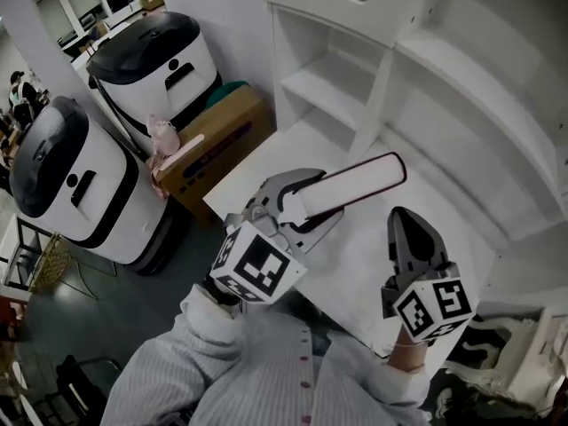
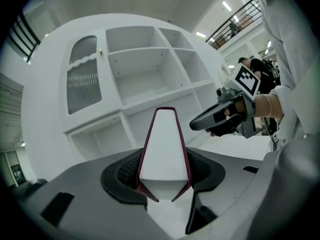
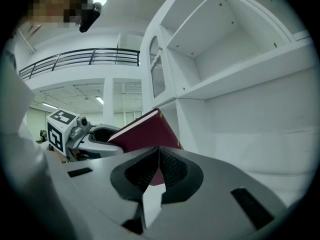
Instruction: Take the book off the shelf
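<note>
Book: the book (image 1: 355, 185) is out of the shelf unit (image 1: 461, 69), over the white desk (image 1: 355, 269) in front of it, white page edge up, dark red covers on either side.
Left gripper: the left gripper (image 1: 321, 197) is clamped on the near end of the book, one jaw against each cover; its own view shows the pages wedged between the pads.
Right gripper: the right gripper (image 1: 401, 216) is closed on nothing, its pads meeting in a line.
Key relation: the book's long axis runs straight out from the left gripper, up and to the right in the head view, toward the shelf unit. The right gripper sits to the right of it, near but apart. The left hand alone carries the book, so any setting down or carrying away probably falls to that hand.
Task stage: judged from how things lie, the taking-off looks done; every compartment in view is bare.
Hard to tell: whether the book's lower edge touches the desk or hangs just above it; how deep the book sits in the jaws; no title can be read.
</note>
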Available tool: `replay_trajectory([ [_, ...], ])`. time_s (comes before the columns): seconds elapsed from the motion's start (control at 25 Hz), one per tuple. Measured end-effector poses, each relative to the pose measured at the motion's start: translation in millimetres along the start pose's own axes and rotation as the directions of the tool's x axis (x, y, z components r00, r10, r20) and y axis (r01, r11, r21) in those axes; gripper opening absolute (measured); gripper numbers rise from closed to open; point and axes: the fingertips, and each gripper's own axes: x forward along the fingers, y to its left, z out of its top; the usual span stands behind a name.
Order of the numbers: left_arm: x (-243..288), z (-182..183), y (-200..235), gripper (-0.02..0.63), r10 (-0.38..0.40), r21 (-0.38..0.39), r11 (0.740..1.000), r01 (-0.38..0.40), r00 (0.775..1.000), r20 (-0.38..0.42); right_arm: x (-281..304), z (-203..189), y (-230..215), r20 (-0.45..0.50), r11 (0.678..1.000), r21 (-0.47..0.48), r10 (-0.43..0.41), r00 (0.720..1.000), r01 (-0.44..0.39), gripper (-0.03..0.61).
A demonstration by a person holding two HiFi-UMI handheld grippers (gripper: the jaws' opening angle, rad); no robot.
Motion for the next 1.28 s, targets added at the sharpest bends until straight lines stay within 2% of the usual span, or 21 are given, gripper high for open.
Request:
replay_trajectory([
  [0.32, 46, -14, -37, 0.232, -0.118, -0.097, 0.988, 0.118, 0.993, 0.0, -22, -13, -35, -0.032, 0.993, 0.013, -0.12, 0.992, 0.12, 0.015],
  [0.6, 78, -18, -59, 0.232, -0.199, -0.131, 0.971, 0.198, 0.98, 0.008, -34, -23, -63, -0.055, 0.98, 0.028, -0.193, 0.98, 0.195, 0.015],
  [0.96, 107, -25, -72, 0.232, -0.243, -0.227, 0.945, 0.237, 0.97, 0.001, -22, -27, -81, -0.068, 0.977, 0.04, -0.205, 0.976, 0.208, 0.015],
  [1.28, 126, -21, -70, 0.232, -0.277, -0.23, 0.934, 0.274, 0.961, 0.02, -7, -25, -94, -0.066, 0.977, 0.039, -0.205, 0.977, 0.208, 0.015],
])
